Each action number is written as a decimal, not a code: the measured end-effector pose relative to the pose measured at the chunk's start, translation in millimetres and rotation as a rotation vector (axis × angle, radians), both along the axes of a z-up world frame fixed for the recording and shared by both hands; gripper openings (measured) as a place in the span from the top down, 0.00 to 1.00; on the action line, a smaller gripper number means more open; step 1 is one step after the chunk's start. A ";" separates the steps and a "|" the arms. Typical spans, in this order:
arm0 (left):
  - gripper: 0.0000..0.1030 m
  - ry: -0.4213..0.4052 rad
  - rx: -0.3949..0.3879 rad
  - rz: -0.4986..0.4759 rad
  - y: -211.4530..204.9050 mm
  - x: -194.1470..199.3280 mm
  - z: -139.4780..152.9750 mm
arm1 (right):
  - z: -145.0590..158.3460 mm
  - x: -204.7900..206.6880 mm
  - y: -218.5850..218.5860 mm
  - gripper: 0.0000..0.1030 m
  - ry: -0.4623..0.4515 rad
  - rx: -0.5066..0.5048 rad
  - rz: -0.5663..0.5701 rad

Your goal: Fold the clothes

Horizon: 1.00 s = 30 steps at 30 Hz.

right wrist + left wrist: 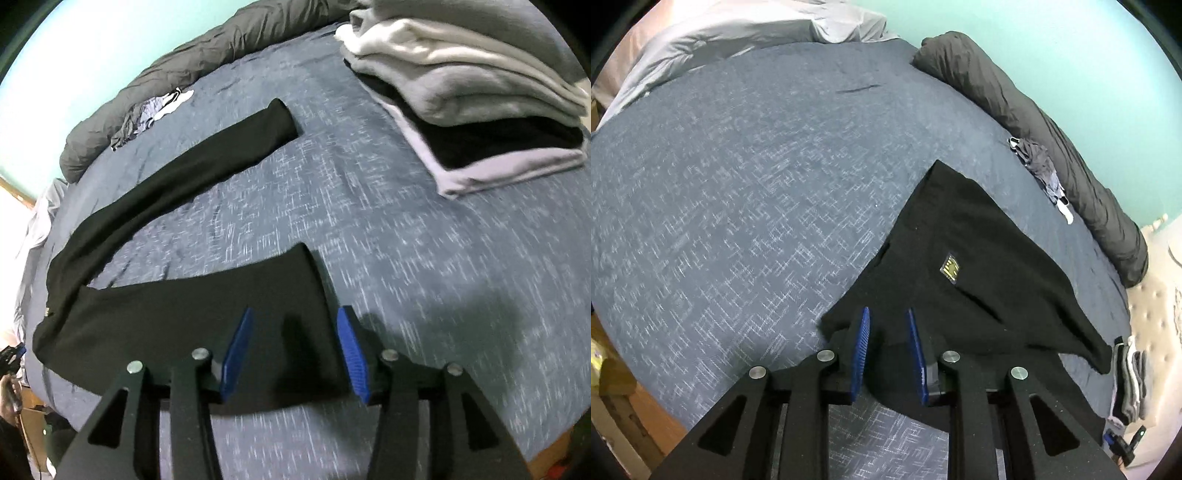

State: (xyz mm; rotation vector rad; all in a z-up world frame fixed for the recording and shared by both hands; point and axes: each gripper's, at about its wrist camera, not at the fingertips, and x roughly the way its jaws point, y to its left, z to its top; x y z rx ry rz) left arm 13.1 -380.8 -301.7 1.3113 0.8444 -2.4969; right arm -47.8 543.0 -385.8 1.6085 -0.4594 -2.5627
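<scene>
Seen from the left wrist: black trousers [964,266] spread on the blue patterned bedspread [738,192], waist end nearest the camera, a small yellow label [950,268] showing on the fabric; left gripper [888,325] low over the waist edge, jaws a moderate way apart, 2 blue pads [862,343] either side of a bunched bit of black cloth, though cannot tell whether any of it is pinched; a dark grey rolled duvet [1034,122] along the far side against the teal wall [1052,40]; a small crumpled grey-blue garment [1039,166] just beside the duvet; pale grey bedding [738,33] heaped at the far left; a stack of folded clothes [1130,380] at the right edge, near a quilted cream headboard [1156,295]. Seen from the right wrist: 2 trouser legs laid out in a V, the far leg [184,162] reaching towards the duvet [177,70], the near leg [207,295] ending directly under the right gripper [295,317]; jaws wide apart, blue pads [352,354] straddling the hem end with nothing clamped; folded stack [472,103] of white, grey and black items at the upper right, well apart from the trousers; crumpled garment [147,114] near the duvet; picture somewhat blurred.
</scene>
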 end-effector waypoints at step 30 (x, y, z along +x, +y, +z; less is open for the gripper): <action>0.57 -0.026 -0.125 -0.274 118.8 -170.2 -18.4 | 18.4 -142.4 -35.1 0.44 0.070 0.069 0.014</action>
